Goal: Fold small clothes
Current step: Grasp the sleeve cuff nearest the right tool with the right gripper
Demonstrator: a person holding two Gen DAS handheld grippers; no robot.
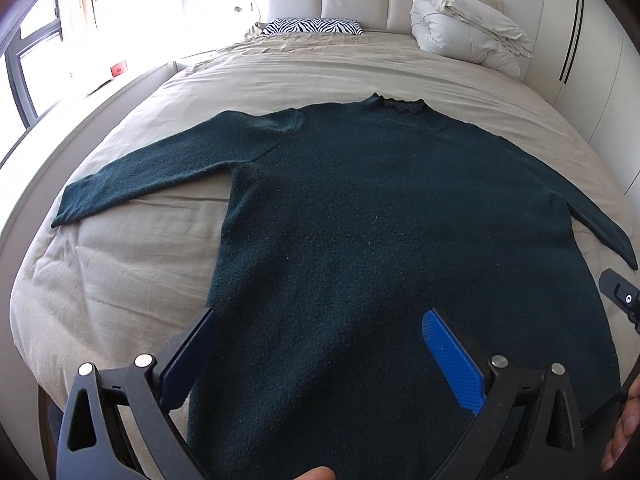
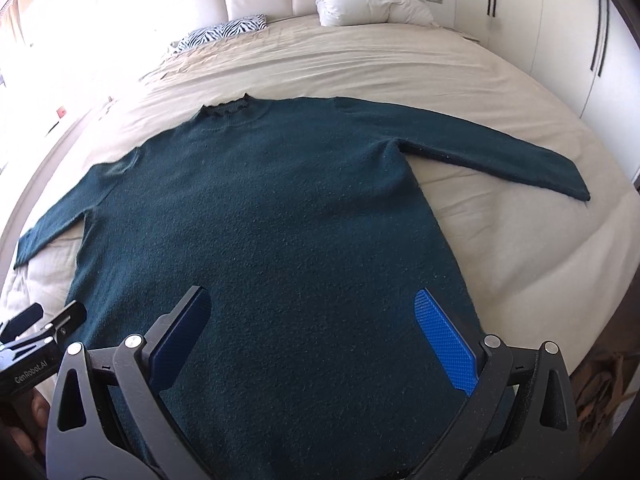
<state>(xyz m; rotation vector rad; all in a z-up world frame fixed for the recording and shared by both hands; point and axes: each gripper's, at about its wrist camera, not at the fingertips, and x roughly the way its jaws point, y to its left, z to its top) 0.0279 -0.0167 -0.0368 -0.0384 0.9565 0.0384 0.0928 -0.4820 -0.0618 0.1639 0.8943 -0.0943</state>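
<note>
Sweater (image 1: 380, 208) lies flat on beige bed (image 1: 132, 264), sleeves spread.

Dark green sweater (image 1: 360, 208) flat on bed, sleeves spread.

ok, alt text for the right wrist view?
A dark green sweater lies flat on a beige bed, sleeves spread, collar away from the camera. The right gripper hovers over its hem, jaws wide open; the left gripper shows at left.
</note>
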